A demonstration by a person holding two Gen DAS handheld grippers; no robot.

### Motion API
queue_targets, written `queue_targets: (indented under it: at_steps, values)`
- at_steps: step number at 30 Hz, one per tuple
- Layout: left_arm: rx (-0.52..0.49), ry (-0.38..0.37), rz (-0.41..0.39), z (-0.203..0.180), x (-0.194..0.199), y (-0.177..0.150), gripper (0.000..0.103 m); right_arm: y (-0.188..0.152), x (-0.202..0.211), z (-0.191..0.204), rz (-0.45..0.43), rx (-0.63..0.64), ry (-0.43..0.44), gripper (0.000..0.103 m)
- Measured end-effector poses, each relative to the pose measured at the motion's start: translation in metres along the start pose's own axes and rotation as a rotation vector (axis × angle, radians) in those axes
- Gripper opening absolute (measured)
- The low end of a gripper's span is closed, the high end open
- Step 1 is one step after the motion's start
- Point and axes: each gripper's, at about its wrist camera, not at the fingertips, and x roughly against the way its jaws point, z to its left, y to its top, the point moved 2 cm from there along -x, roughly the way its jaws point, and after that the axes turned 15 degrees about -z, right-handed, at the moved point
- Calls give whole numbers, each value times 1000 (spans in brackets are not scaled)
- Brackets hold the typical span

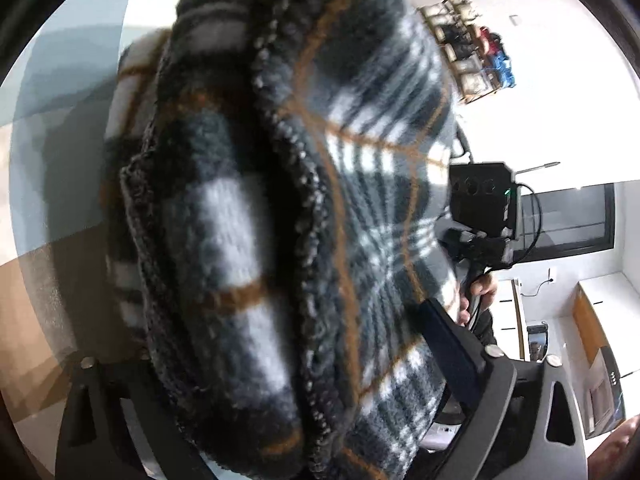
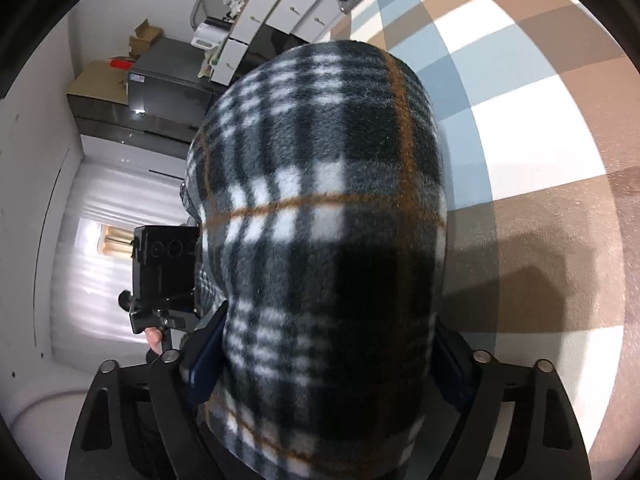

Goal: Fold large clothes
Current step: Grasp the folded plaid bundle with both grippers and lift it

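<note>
Fleece garment point(image 1: 280, 220), plaid black/grey/white w/ thin orange lines, knit-trimmed edge; bunched thick betw. the fingers of both tools, bulging fwd of each, lifted off checked surface

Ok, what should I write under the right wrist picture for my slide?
Right gripper clamps a thick bunch of plaid fleece garment above the checkered surface.

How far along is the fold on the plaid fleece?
Done: both tongs have a grip. The left tongs and right tongs are each shut on the plaid fleece, held above the checkered surface. In hand: the lift. Left: no finished fold visible; laying down and folding remain.
</note>
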Motion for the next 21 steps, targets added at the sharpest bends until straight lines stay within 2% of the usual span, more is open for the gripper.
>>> queue_targets:
  at_steps: [2,5,9,15,21]
  values:
    - [-5,-34,-31,-7,3,-2,91,1,0,3,-6,3,16,83]
    - [-29,-51,-34,-16,2,-7,91,-5,8,4,-3,-10,66,83]
    - [-48,-32,-26,-19,-5,-12,91,-9,7,4,-3,0,70,83]
    - [-5,-33,-53,-19,-7,-9,91,-6,2,20,-25,0,80,83]
    - [-6,23,-55,-32,9,0,91,-16,3,29,-33,-12,114,79]
